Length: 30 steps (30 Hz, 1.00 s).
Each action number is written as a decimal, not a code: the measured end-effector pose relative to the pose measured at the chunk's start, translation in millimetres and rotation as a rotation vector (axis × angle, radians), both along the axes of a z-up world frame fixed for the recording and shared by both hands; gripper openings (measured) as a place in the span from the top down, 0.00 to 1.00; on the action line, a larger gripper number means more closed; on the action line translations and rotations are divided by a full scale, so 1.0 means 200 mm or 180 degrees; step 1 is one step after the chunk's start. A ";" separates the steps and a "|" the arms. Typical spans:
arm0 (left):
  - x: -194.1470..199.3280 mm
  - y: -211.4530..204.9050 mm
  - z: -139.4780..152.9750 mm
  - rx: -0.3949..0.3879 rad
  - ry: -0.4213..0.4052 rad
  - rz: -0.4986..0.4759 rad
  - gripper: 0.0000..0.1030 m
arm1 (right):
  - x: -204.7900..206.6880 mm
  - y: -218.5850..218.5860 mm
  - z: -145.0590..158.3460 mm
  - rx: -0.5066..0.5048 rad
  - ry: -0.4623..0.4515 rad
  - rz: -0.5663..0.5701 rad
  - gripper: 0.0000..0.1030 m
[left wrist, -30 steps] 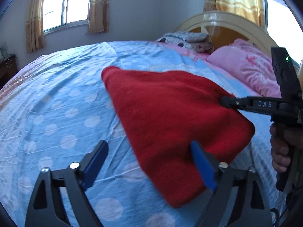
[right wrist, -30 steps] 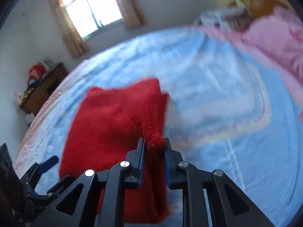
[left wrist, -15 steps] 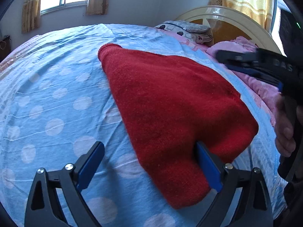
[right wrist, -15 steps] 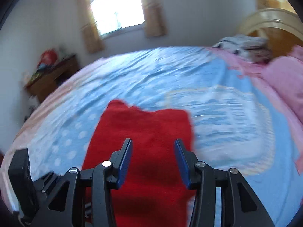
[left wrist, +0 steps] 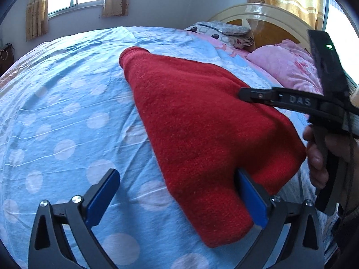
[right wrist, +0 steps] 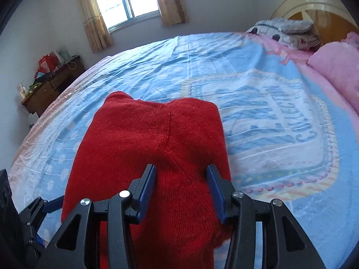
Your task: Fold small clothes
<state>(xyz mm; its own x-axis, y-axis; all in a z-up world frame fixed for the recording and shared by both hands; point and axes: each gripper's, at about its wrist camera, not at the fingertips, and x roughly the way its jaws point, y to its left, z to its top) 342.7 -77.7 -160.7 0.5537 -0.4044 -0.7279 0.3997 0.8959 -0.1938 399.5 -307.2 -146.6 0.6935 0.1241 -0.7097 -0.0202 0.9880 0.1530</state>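
Note:
A red knitted garment (left wrist: 202, 121) lies folded on the blue dotted bedsheet (left wrist: 56, 116). It also fills the middle of the right wrist view (right wrist: 152, 139). My left gripper (left wrist: 177, 192) is open at the garment's near corner, with its right finger against the cloth edge. My right gripper (right wrist: 181, 181) is open and empty, low over the near end of the garment. The right gripper also shows in the left wrist view (left wrist: 242, 93), reaching in over the garment's right side.
A pink pillow (left wrist: 289, 67) and a grey folded blanket (left wrist: 222, 30) lie by the headboard (left wrist: 264, 13). A wooden desk with clutter (right wrist: 49, 83) stands by the far wall. The printed bedsheet panel (right wrist: 269, 121) spreads to the right of the garment.
My right gripper opened and let go of the garment's edge, which now lies flat. It lifted away, then came back low over the cloth. My left gripper moved closer to the garment's corner.

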 end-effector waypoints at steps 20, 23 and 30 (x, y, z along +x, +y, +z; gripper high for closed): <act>-0.01 0.14 0.09 -0.0424 -0.0232 0.0266 0.00 | -0.40 -0.05 -0.03 -0.0045 -0.0049 -0.0033 0.71; 0.06 0.12 0.08 -0.0425 -0.0148 0.0300 0.00 | -0.43 -0.03 -0.08 -0.0097 0.0031 0.0076 0.90; 0.11 -0.01 0.02 -0.0139 -0.0068 0.0138 0.00 | -0.40 -0.07 -0.13 0.0065 0.0137 0.0094 0.91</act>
